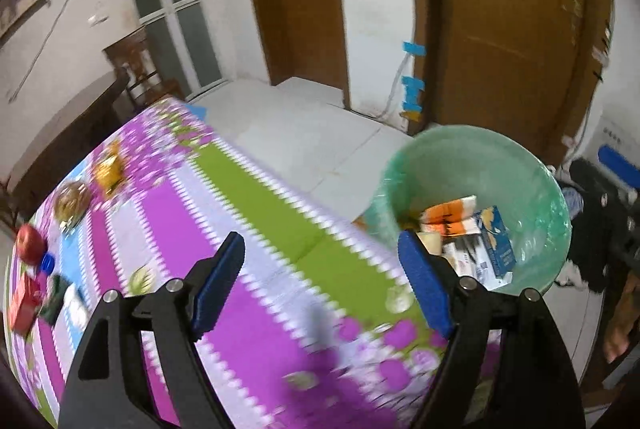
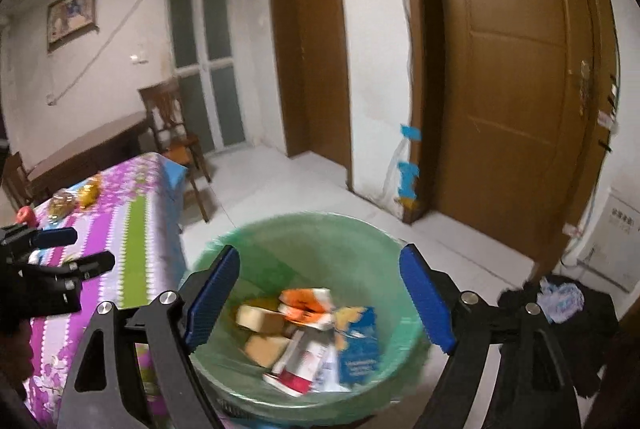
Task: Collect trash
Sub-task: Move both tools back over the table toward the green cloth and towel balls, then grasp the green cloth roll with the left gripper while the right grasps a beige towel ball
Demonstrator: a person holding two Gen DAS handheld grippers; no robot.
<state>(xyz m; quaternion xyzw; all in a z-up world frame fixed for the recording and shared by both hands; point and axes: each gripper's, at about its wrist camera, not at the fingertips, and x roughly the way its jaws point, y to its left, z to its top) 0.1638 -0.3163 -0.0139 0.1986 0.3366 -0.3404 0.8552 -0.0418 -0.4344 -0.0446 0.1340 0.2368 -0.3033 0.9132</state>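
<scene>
Both my grippers, left gripper (image 1: 320, 285) and right gripper (image 2: 320, 299), gape wide, empty; bin (image 2: 320, 225) is loaded, so probably back to the table (image 1: 240, 229) for more trash.

Table (image 1: 256, 213) bears apple (image 1: 30, 244) (bin (image 2: 320, 229) floor-standing).

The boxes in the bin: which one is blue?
The blue carton, on the right side of the bin, beside the orange-and-white wrapper; the others are tan or red-and-white.

No legible text anywhere (carton (image 2: 358, 347) print too blurred)
</scene>
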